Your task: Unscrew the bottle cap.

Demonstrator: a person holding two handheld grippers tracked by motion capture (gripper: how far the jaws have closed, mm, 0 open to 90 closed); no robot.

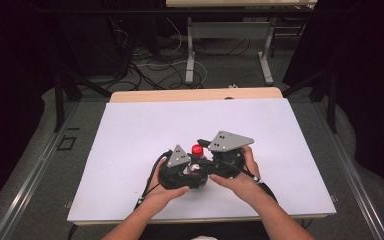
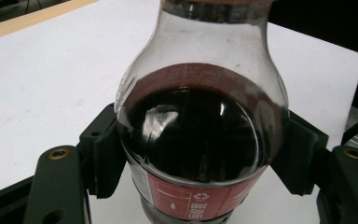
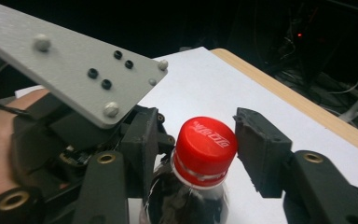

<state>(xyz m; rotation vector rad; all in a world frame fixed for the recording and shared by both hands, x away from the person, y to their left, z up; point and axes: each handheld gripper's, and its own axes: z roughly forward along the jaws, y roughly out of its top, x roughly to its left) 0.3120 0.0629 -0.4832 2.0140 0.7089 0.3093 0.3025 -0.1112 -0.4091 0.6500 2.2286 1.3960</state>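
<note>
Right gripper view shows the right hand-held gripper (image 3: 200,140) loose around the red cap (image 3: 205,143); left hand-held gripper (image 2: 200,158) clamps the bottle (image 2: 200,130).

The white desk (image 1: 130,150) lies bare toward its far edge and both far corners, leaving free passage there. Near the middle of the near edge, the bottle (image 1: 197,156) stands hemmed in: the left gripper (image 1: 192,172) clamps its body from both sides, blocking side access low down. At the red cap (image 3: 205,144), the right gripper (image 3: 193,154) flanks both sides, a slim gap showing beside one pad (image 3: 261,149); above the cap stays free.
</note>
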